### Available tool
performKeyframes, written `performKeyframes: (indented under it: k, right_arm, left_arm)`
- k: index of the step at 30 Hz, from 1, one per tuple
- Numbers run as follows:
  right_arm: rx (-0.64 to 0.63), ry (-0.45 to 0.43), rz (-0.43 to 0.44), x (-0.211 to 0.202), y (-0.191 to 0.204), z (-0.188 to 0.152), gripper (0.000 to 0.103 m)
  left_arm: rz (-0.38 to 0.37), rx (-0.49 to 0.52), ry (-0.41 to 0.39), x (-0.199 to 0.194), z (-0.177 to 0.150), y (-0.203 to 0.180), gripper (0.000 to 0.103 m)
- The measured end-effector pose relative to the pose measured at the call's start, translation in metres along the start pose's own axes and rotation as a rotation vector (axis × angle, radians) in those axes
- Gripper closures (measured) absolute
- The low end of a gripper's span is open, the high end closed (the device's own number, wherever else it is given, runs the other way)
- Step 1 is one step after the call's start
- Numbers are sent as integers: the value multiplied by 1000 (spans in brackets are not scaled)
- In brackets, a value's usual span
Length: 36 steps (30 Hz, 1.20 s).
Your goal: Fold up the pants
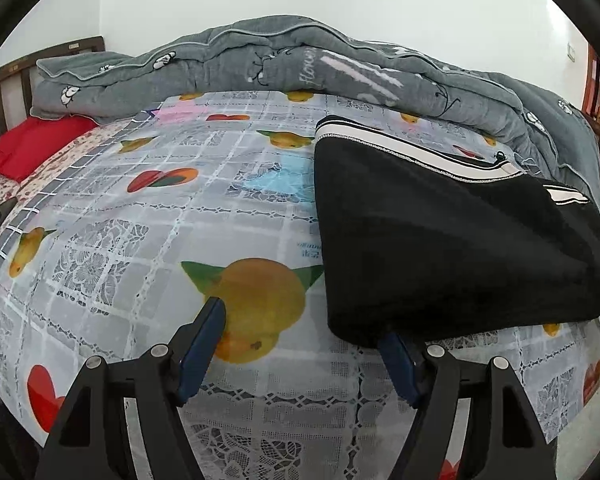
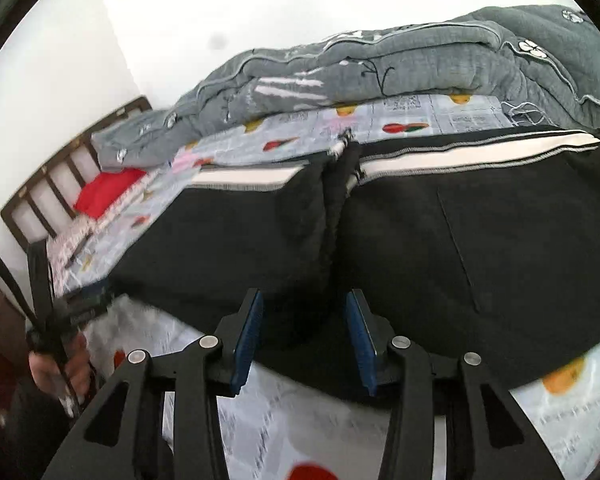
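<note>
Black pants (image 1: pixel 452 240) with a white-striped waistband lie folded on a fruit-print sheet (image 1: pixel 180 220) on the bed. In the left wrist view my left gripper (image 1: pixel 304 320) is open and empty; its right fingertip is tucked under the pants' near left corner. In the right wrist view the pants (image 2: pixel 440 240) fill the middle, with a vertical crease between two halves. My right gripper (image 2: pixel 304 300) is open at the pants' near edge, and it holds nothing. The left gripper (image 2: pixel 60 320) and the hand that holds it show at the far left, blurred.
A grey quilt (image 1: pixel 260 60) is bunched along the back of the bed. A red pillow (image 1: pixel 32 144) lies at the left by the dark wooden headboard (image 2: pixel 60 168). A white wall stands behind. The bed's near edge runs below both grippers.
</note>
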State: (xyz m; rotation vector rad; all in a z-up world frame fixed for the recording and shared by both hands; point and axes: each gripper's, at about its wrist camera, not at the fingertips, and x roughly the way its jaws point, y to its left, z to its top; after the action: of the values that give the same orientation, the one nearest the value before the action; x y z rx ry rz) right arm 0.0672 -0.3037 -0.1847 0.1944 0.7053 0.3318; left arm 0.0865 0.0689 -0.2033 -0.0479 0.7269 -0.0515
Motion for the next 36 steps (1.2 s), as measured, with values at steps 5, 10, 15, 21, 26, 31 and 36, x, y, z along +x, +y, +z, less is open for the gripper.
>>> performKeyframes:
  k: [5, 10, 15, 21, 26, 31, 36]
  right_arm:
    - [-8, 34, 6, 5, 4, -13, 61]
    - [35, 41, 13, 34, 10, -3, 79]
    - [-90, -64, -60, 20, 33, 14, 91]
    - [21, -111, -67, -8, -16, 22, 92]
    - [-63, -41, -122, 7, -19, -13, 90]
    - [-42, -109, -169, -34, -23, -4, 89]
    - [-19, -173, -136, -47, -17, 19, 88]
  left_arm:
    - [9, -13, -7, 2, -1, -4, 30]
    - [34, 36, -26, 4, -1, -14, 29]
    - [63, 30, -54, 6, -1, -4, 27]
    - [33, 44, -71, 6, -5, -5, 21]
    - [25, 34, -64, 2, -8, -4, 21]
    - [-37, 74, -106, -31, -15, 0, 23]
    - [-92, 46, -142, -45, 12, -11, 23]
